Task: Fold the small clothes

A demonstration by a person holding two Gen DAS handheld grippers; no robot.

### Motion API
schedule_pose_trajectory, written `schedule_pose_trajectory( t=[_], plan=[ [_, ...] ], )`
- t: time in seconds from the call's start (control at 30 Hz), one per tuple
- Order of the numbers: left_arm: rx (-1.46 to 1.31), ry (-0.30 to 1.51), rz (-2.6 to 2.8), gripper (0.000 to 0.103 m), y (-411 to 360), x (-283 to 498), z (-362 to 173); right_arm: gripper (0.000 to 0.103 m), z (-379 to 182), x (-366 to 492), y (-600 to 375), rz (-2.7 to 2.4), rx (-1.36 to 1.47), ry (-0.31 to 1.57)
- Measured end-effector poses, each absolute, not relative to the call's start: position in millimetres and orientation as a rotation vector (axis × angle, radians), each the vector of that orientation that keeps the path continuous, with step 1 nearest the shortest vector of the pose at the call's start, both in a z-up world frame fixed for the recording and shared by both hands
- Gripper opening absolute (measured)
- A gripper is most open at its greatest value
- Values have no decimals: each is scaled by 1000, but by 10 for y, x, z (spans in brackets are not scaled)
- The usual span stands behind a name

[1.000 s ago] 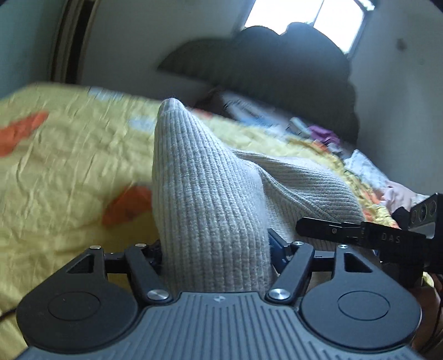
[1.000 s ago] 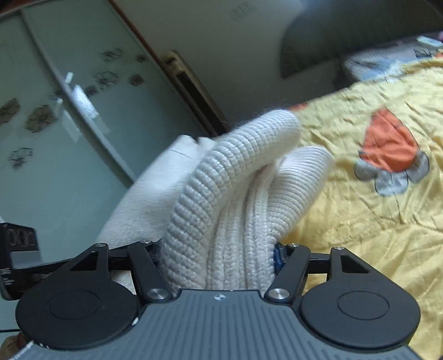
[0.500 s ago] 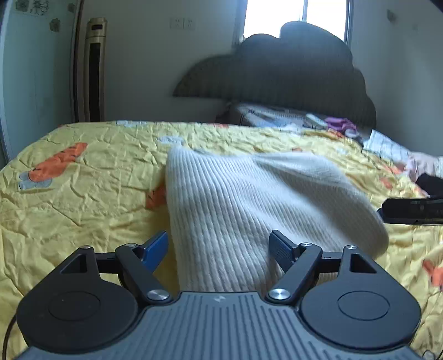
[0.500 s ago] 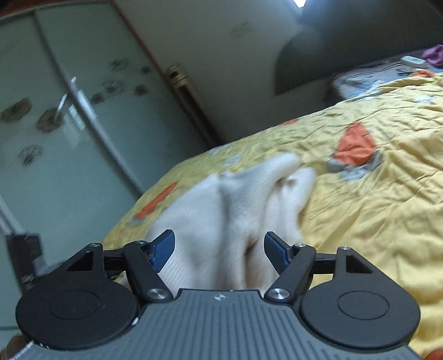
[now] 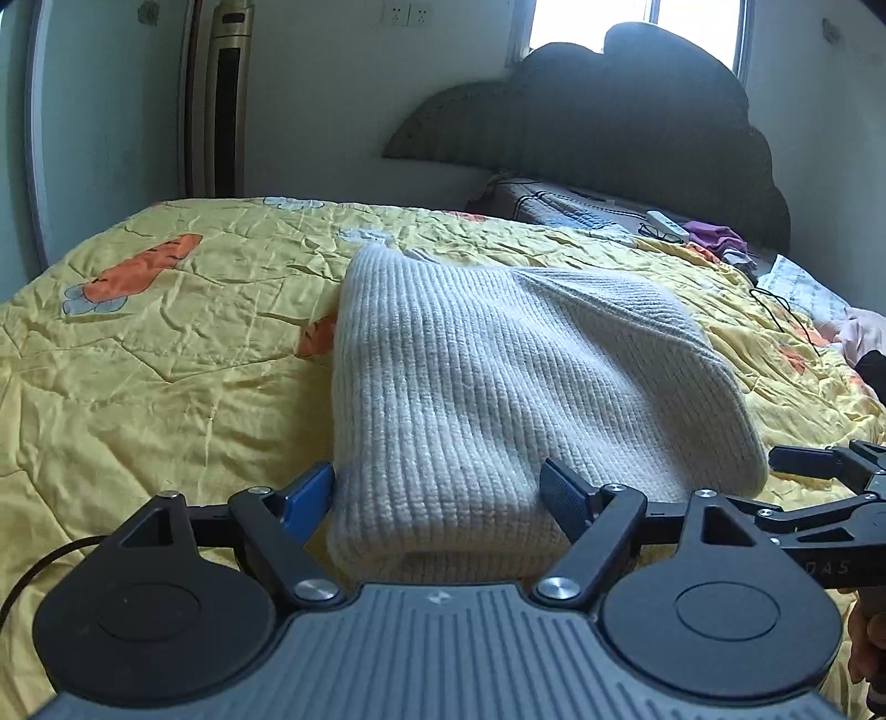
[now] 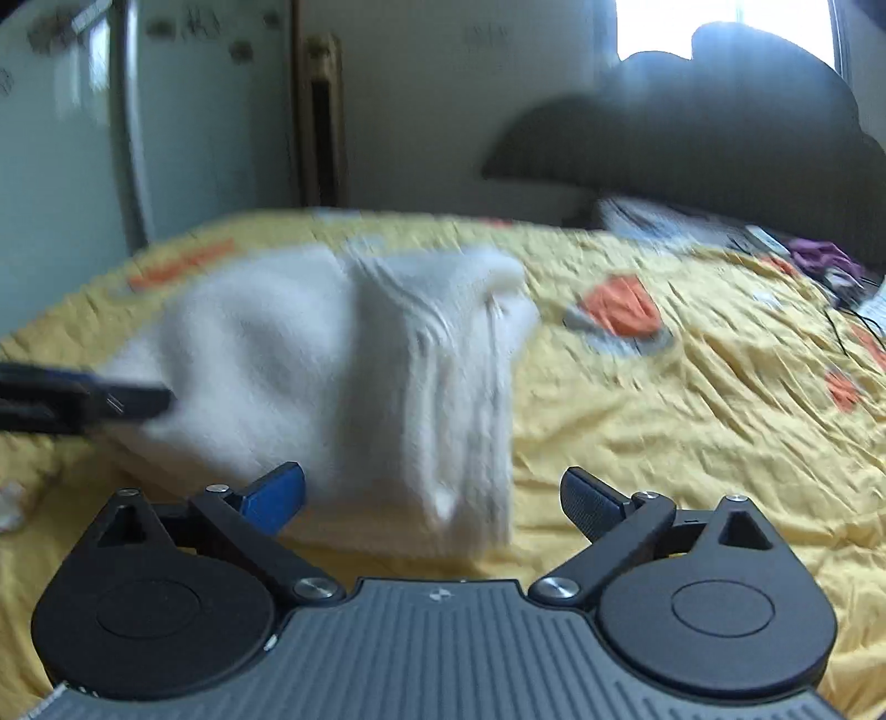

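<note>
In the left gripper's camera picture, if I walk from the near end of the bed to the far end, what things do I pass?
left gripper, open → folded white knit sweater on the yellow quilt → white remote and purple cloth → dark headboard → window.

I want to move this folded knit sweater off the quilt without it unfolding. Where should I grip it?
Grip the cream knit sweater at its rounded folded near edge, from the near side. There the layers sit stacked and overhang between the left gripper fingers, so one pinch probably catches all layers.
</note>
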State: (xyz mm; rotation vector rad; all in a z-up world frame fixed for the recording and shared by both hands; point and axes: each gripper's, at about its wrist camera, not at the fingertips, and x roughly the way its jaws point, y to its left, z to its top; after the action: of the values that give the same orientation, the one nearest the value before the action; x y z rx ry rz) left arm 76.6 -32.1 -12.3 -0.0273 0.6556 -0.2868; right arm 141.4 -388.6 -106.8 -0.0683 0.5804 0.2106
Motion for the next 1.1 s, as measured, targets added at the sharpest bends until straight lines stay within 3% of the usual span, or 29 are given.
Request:
schedule_pose_trajectory(
  t=[0.33, 1.1],
  plan=[
    [0, 645, -254, 89, -401, 621, -139, 103, -1101, 1198, -3870, 210, 17, 606],
    [19, 701, -217, 89, -455, 447, -359, 103, -1281, 1000, -3842, 200, 73, 662]
  ],
)
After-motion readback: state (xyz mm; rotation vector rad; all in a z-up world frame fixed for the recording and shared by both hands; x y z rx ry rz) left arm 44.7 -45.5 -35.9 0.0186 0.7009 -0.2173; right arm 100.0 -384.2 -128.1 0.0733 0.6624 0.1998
